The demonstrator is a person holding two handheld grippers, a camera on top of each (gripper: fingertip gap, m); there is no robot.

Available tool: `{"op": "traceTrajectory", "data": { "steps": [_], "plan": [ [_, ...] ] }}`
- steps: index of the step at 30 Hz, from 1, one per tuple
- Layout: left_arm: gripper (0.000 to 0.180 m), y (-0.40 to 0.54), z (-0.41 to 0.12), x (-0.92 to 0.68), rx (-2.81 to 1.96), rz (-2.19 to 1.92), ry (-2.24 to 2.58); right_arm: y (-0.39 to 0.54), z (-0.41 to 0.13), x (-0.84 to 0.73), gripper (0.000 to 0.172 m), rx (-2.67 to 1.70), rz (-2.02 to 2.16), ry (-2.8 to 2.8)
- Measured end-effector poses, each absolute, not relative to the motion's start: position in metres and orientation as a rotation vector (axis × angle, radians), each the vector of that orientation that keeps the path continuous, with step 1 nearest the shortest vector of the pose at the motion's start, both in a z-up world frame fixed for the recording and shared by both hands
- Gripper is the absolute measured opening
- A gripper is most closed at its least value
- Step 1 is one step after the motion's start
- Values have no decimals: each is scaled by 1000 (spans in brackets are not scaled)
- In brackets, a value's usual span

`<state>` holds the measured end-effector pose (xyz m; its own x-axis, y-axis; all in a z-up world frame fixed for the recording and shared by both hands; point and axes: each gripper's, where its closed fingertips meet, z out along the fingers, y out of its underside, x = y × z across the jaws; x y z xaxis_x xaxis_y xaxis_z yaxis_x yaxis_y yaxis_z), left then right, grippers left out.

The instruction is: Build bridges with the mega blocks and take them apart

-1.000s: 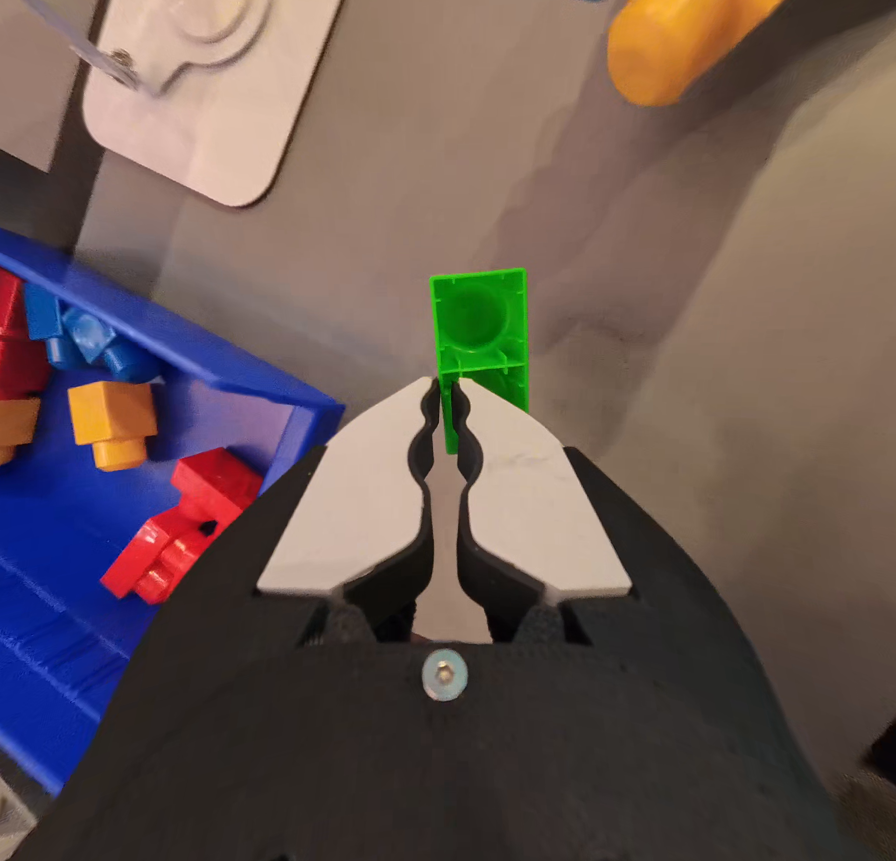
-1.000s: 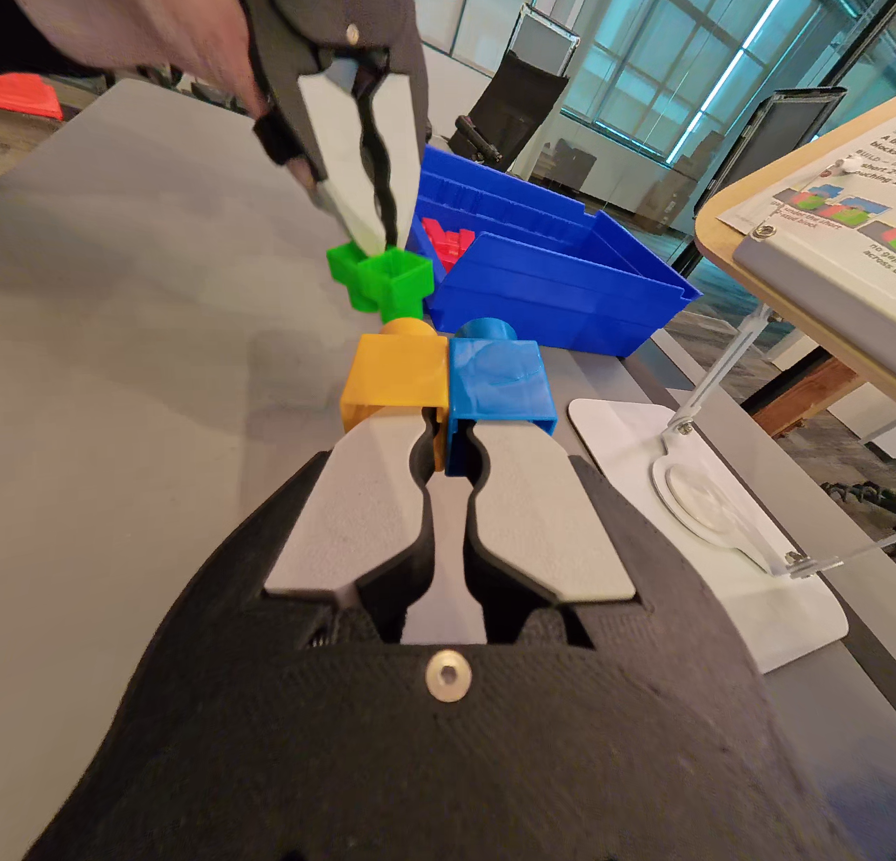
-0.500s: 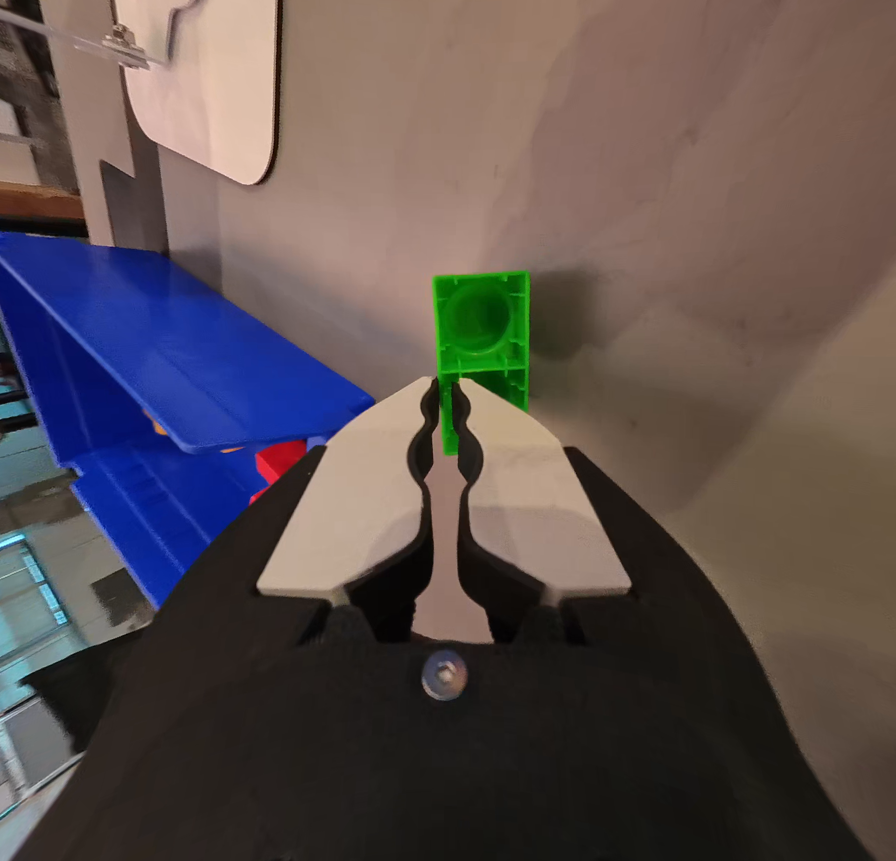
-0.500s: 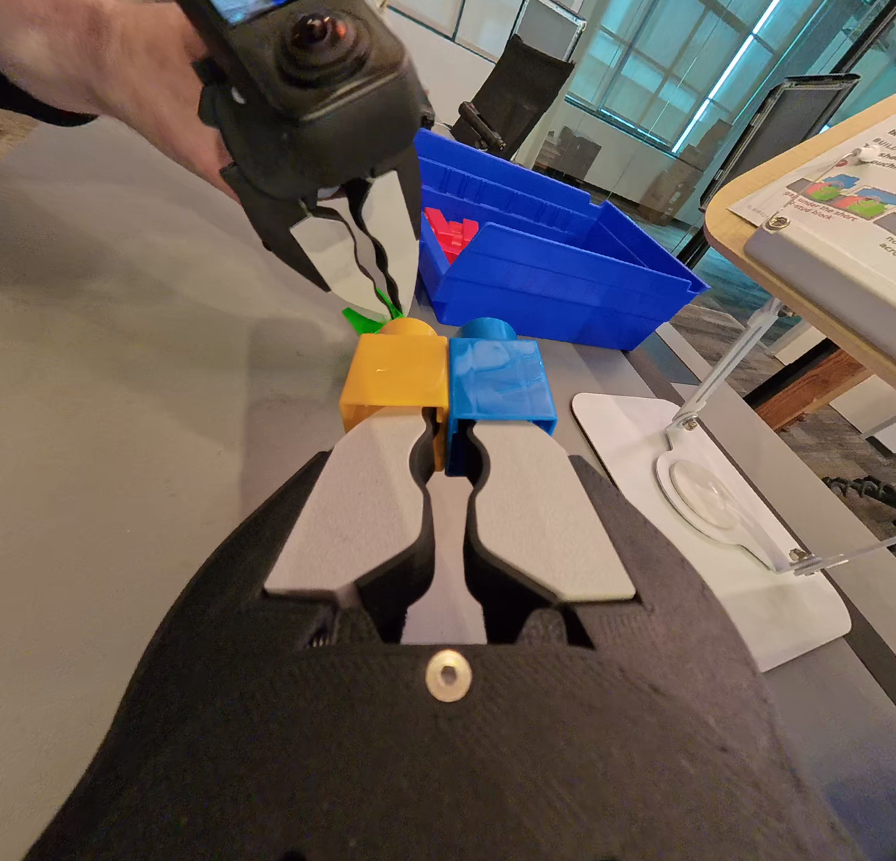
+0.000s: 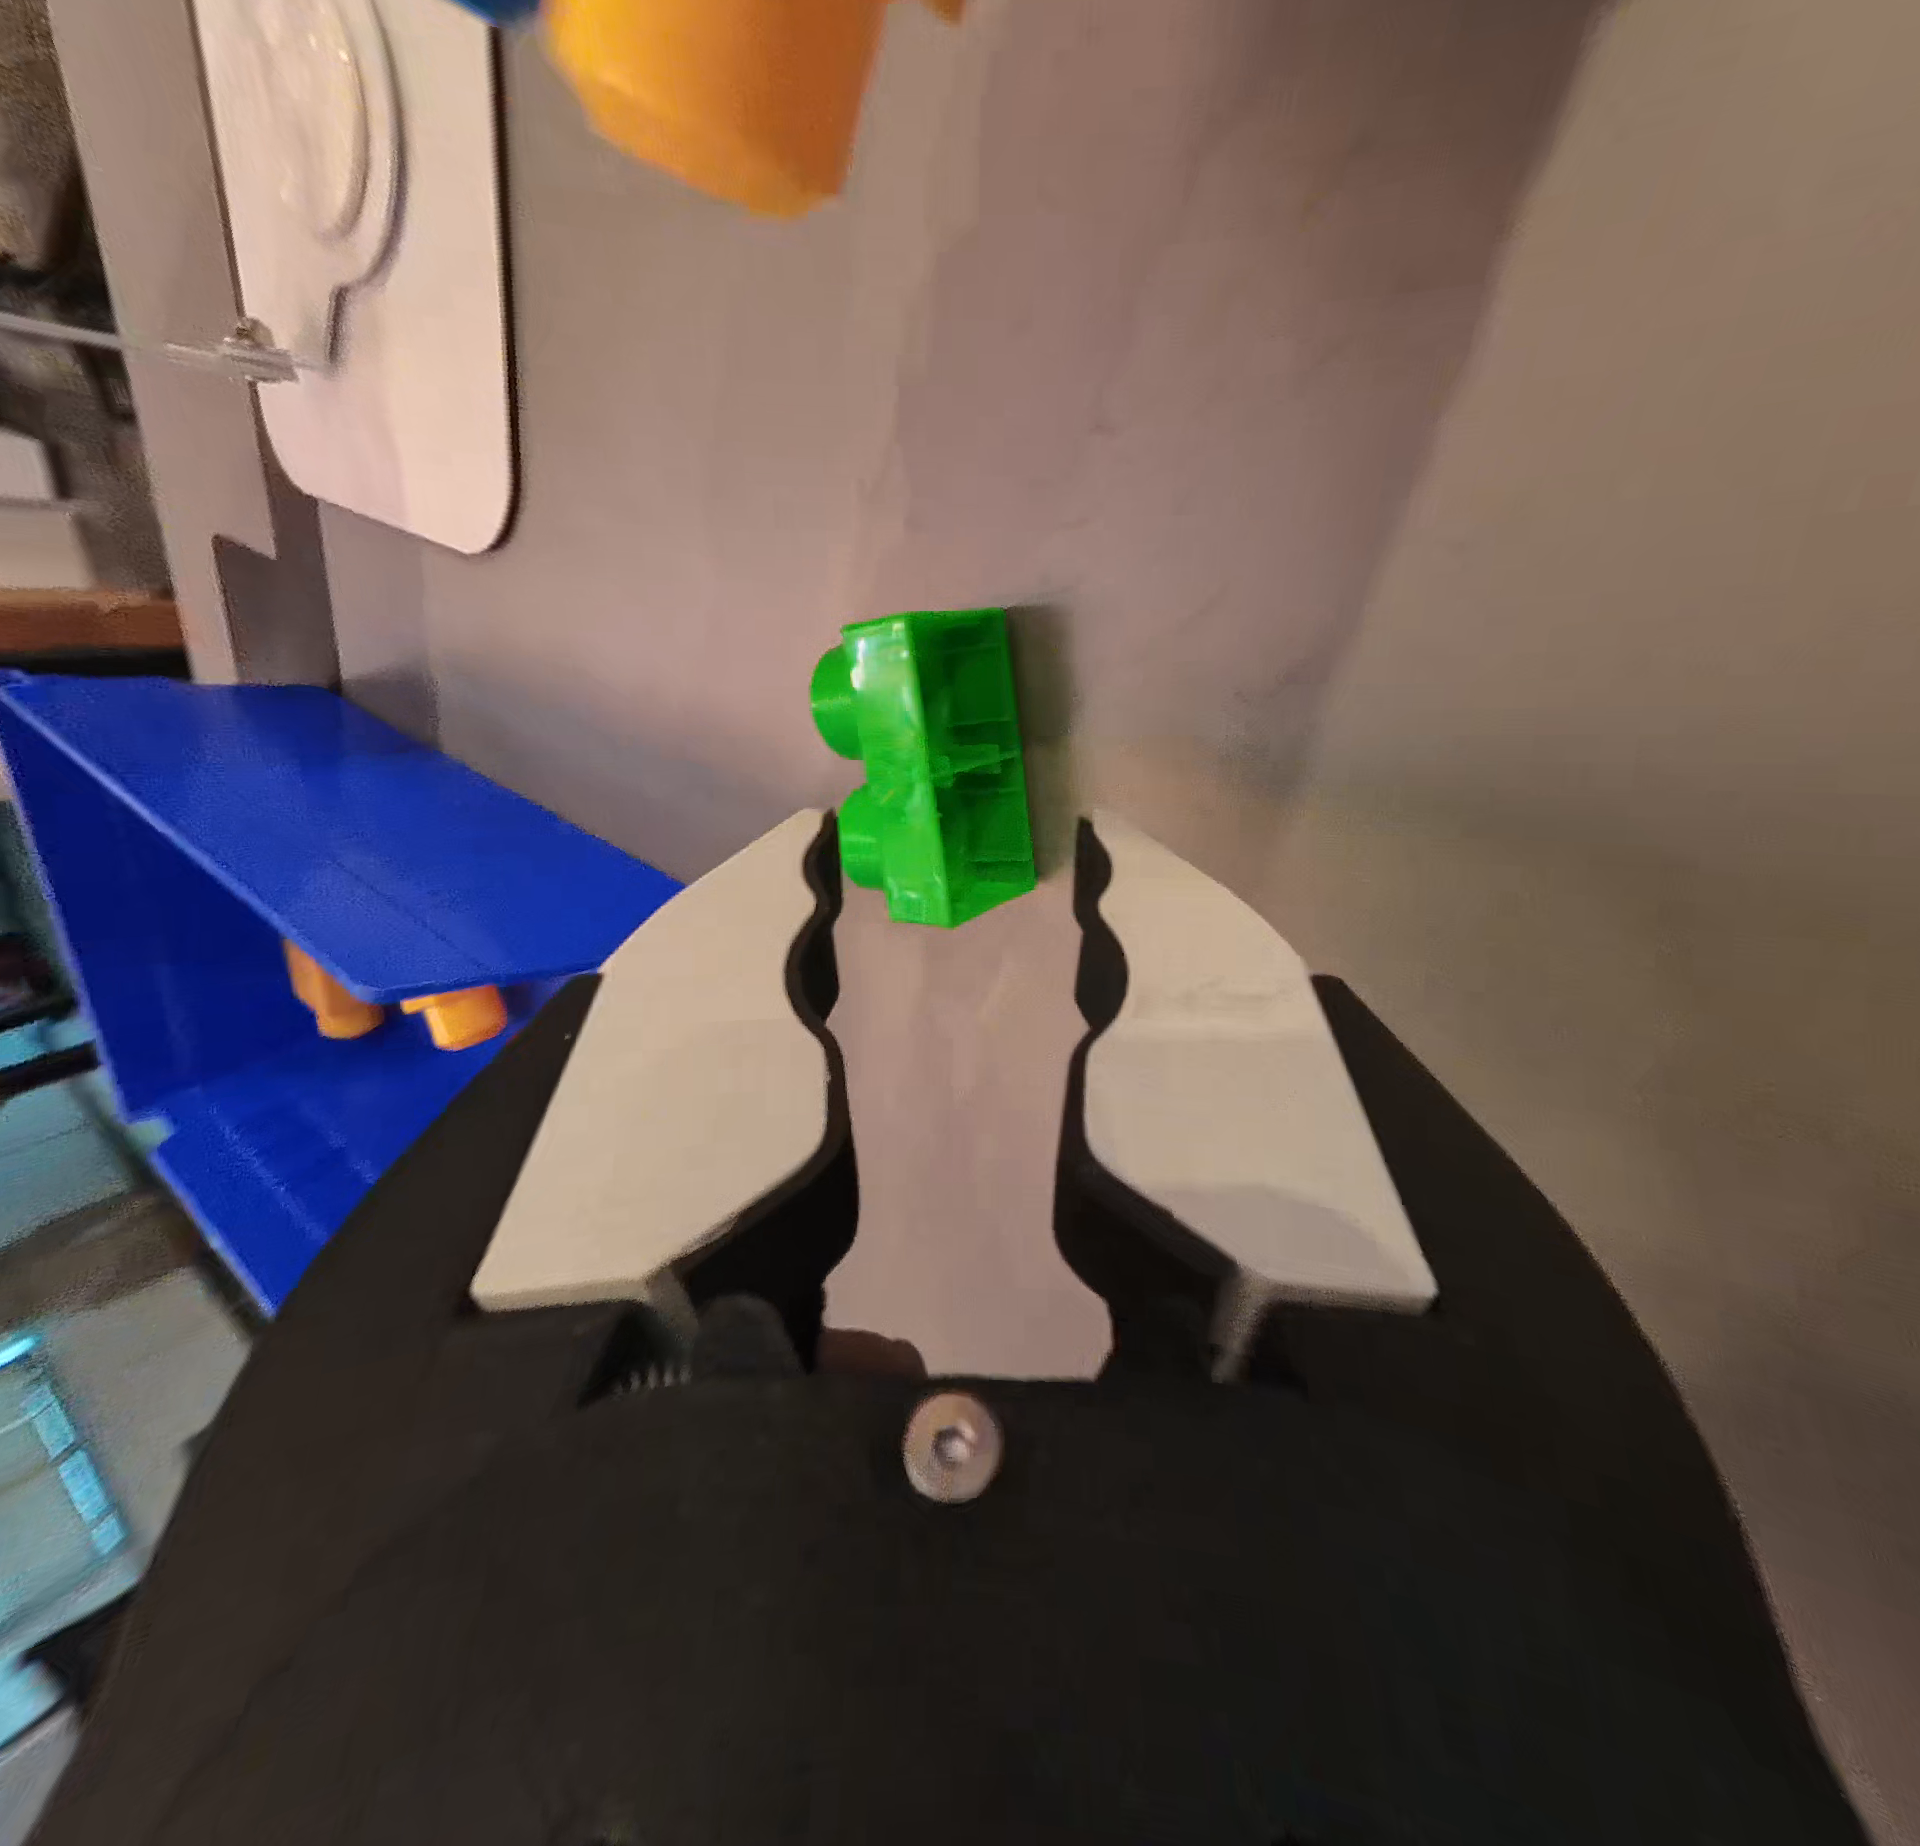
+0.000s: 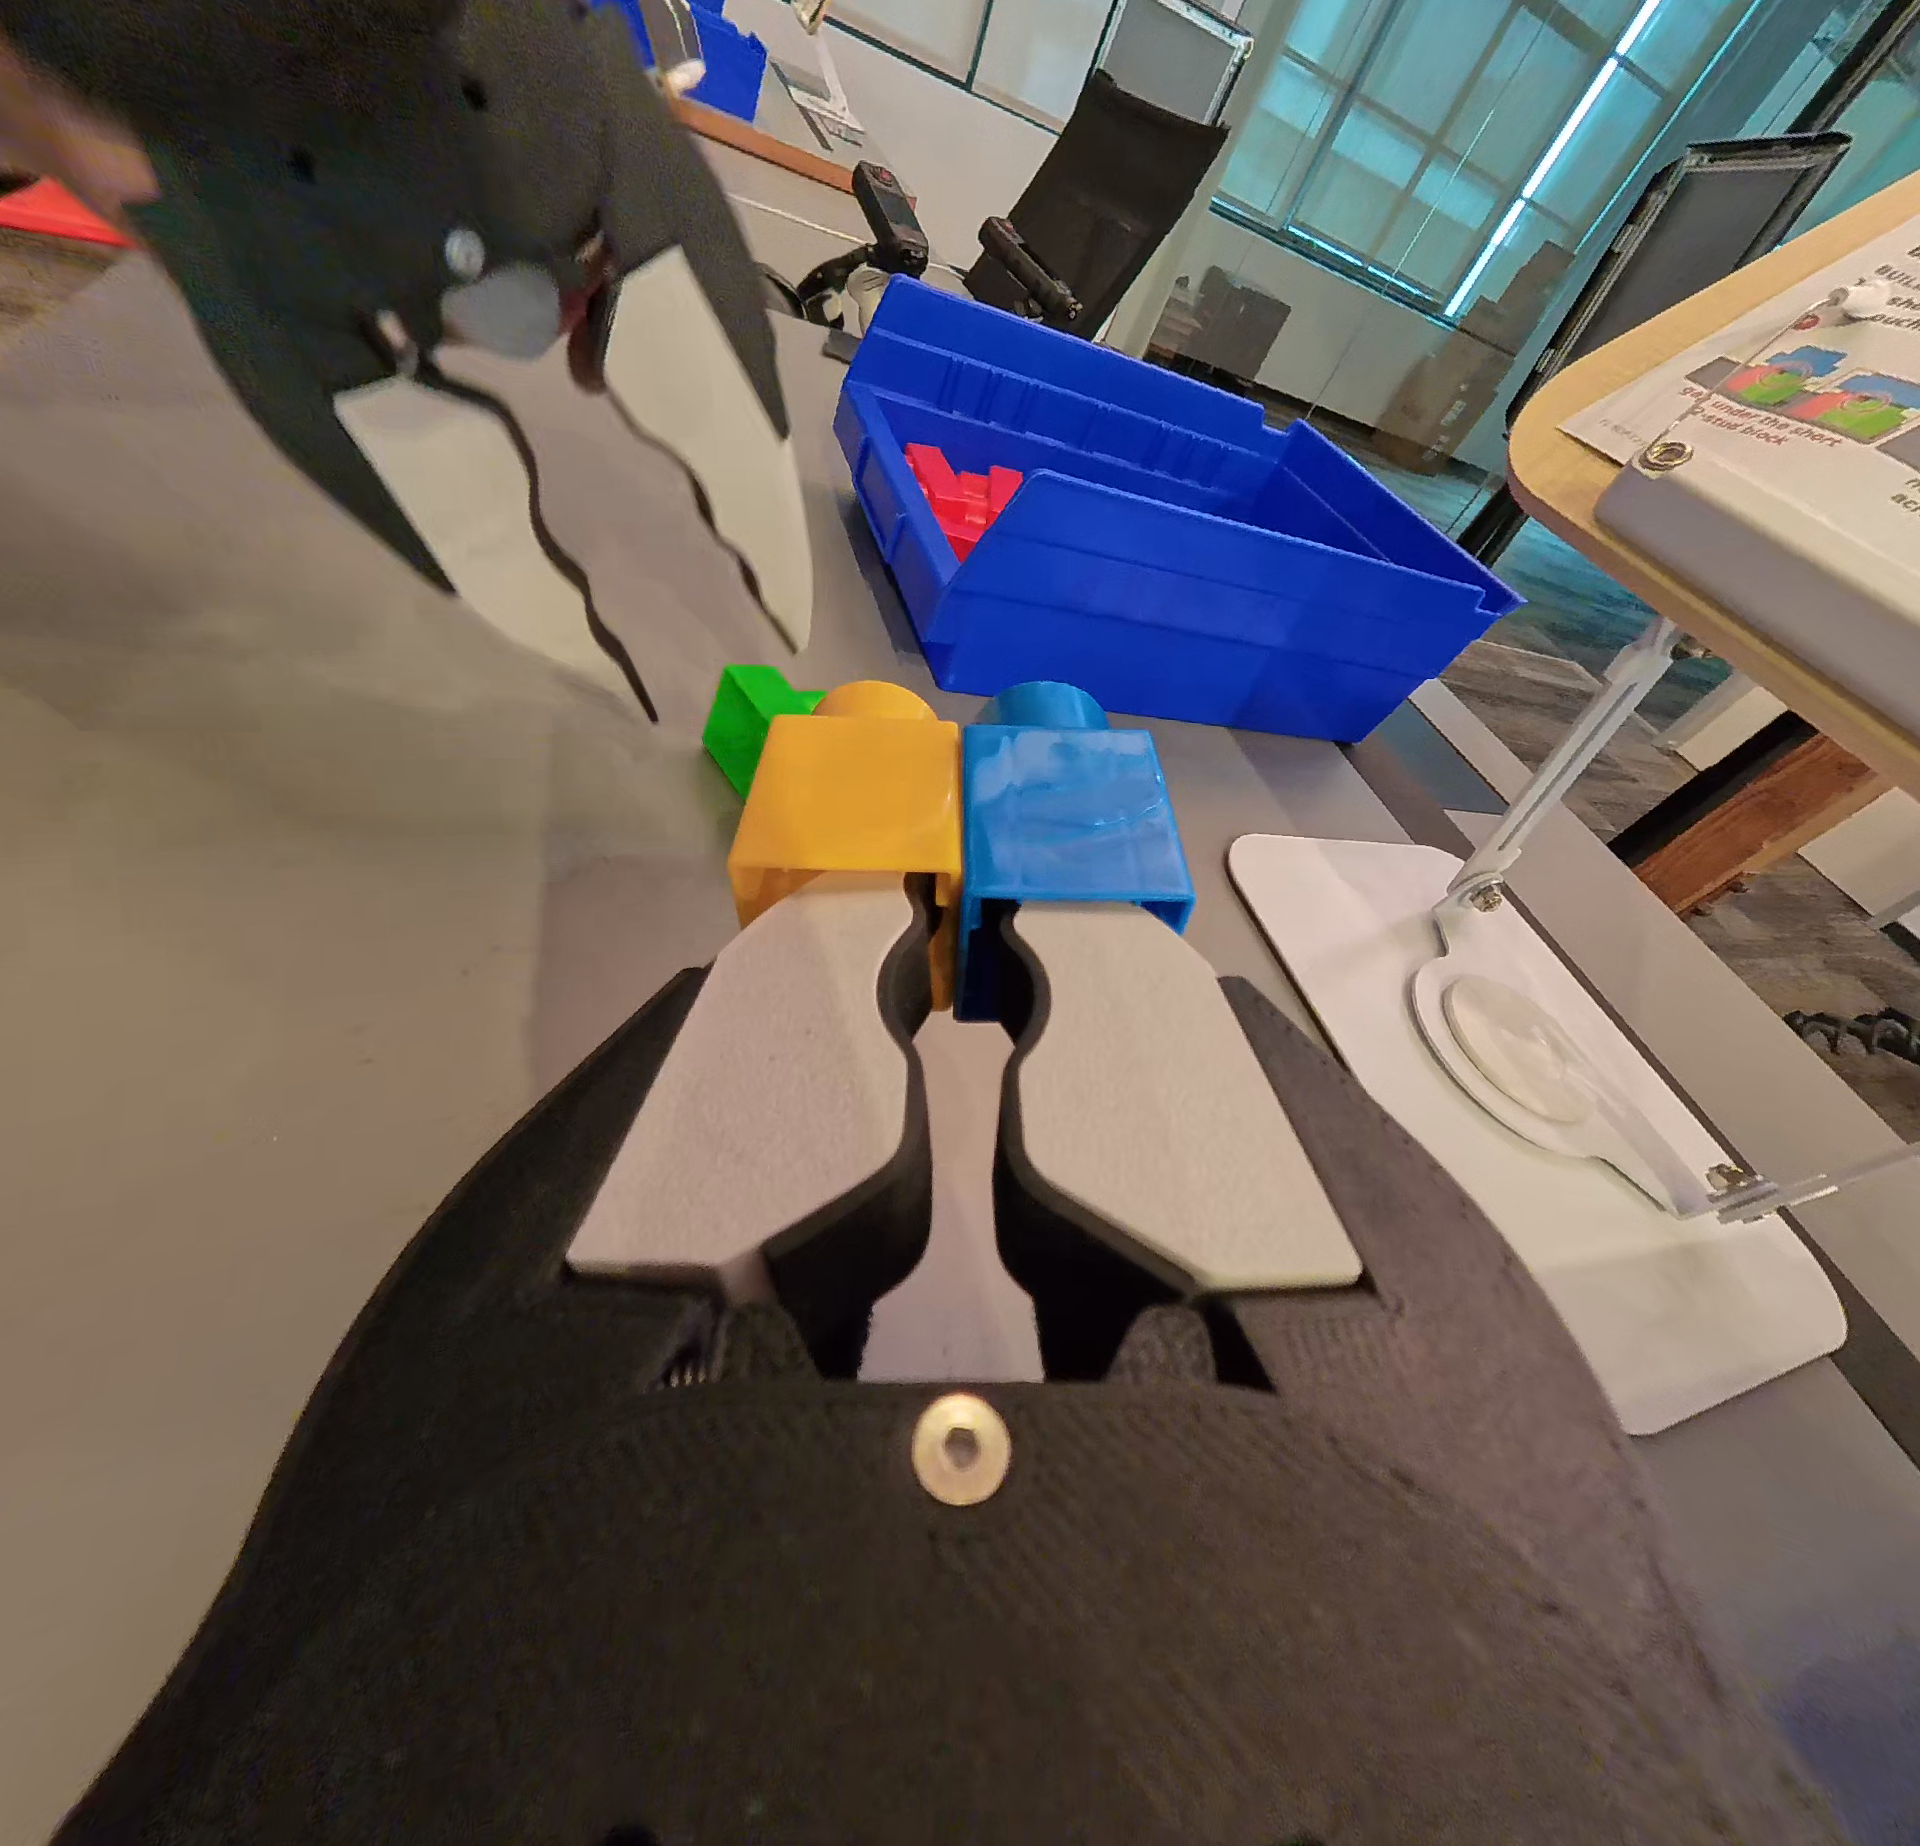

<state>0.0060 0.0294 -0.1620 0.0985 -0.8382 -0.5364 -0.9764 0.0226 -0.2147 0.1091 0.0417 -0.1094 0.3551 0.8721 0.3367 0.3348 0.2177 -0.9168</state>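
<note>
Released from the left gripper [image 5: 951,840], which had it pinched a moment ago, the green block [image 5: 930,768] now lies on its side on the grey table [image 5: 1455,446], between the spread fingertips with a gap at the right pad. In the right wrist view it rests just beyond the yellow block [image 6: 847,804], left of the blue bin [image 6: 1195,591]. The right gripper [image 6: 961,949] is clamped on the adjoining walls of the yellow block and the blue block [image 6: 1070,825], held side by side. This looks like laying out bridge pieces; next, the two single blocks likely need setting down as supports for the green span.
</note>
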Motion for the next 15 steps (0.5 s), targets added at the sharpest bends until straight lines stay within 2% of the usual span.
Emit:
{"op": "traceTrajectory", "data": {
  "steps": [5,15],
  "plan": [
    [43,60,-148,-30,-1863,257,1875,41,-110,108,7,-1357,549,-1215],
    [43,82,-173,-31,-1526,398,2359,40,-113,108,7,-1366,572,-1226]
  ]
}}
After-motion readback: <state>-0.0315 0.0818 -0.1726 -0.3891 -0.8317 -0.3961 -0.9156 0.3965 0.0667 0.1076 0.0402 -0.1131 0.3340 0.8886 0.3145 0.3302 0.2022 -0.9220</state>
